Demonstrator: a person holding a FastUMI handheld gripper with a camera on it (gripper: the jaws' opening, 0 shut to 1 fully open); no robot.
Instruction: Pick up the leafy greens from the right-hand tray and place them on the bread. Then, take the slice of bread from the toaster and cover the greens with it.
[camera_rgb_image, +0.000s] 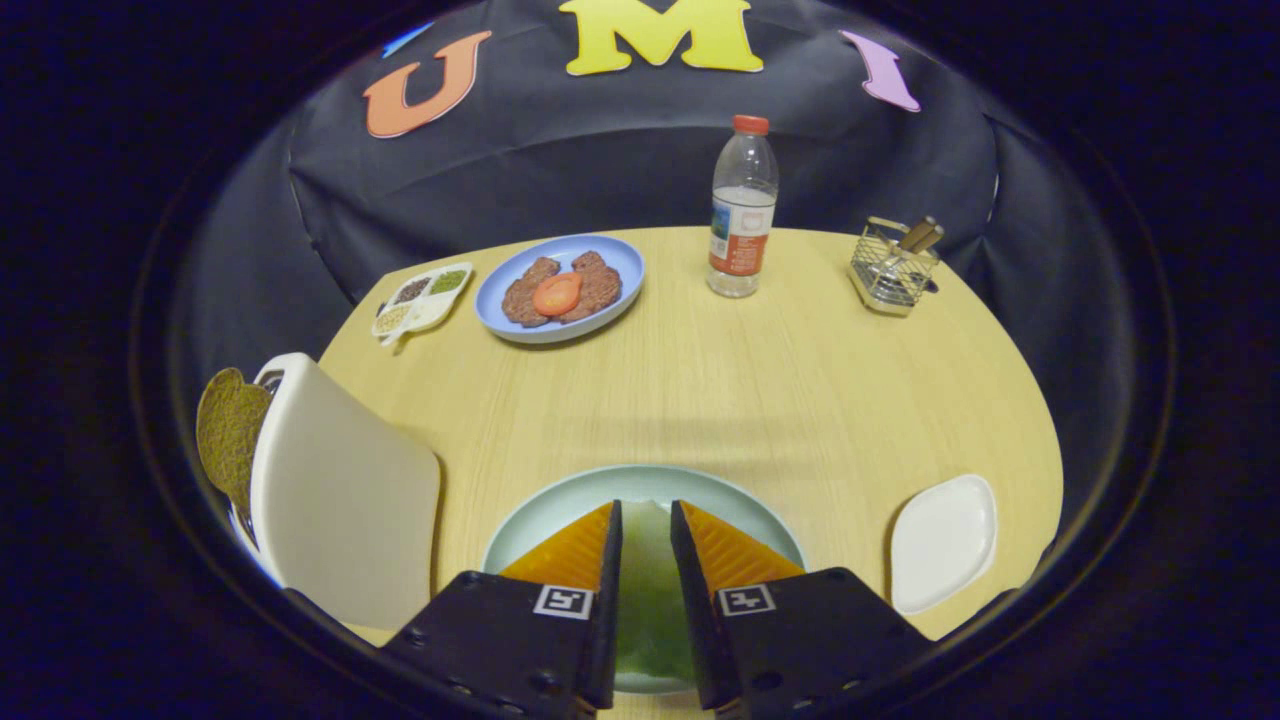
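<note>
- A brown, rough-textured slice of bread (228, 432) stands upright in the slot of a white toaster (340, 490), which sits on the light wooden table (760, 400) just to the left of the claw.
- Well beyond the toaster, left of the claw's line, lies a small white divided tray (422, 300) with dark, green and pale fillings in its compartments.
- Just beside that tray sits a round blue plate (560, 288) holding brown patties (562, 290) with a red tomato slice (556, 294) on top of them.
- The claw (645, 545) hangs over a round pale green plate (530, 520); its two fingers stand a little apart, with pale green leafy greens (648, 590) in the gap between them. Whether both fingers press on the leaf cannot be told.
- What lies under the greens on the pale green plate is hidden by the fingers.
- Far ahead and slightly right stands an upright clear plastic bottle (743, 210) with a red cap and a red-and-white label.
- Further right, near the table's far edge, is a wire basket (893, 268) with wooden-handled utensils in it.
- Just to the right of the claw, near the table edge, lies a white rounded tray (942, 542), apart from the pale green plate.
</note>
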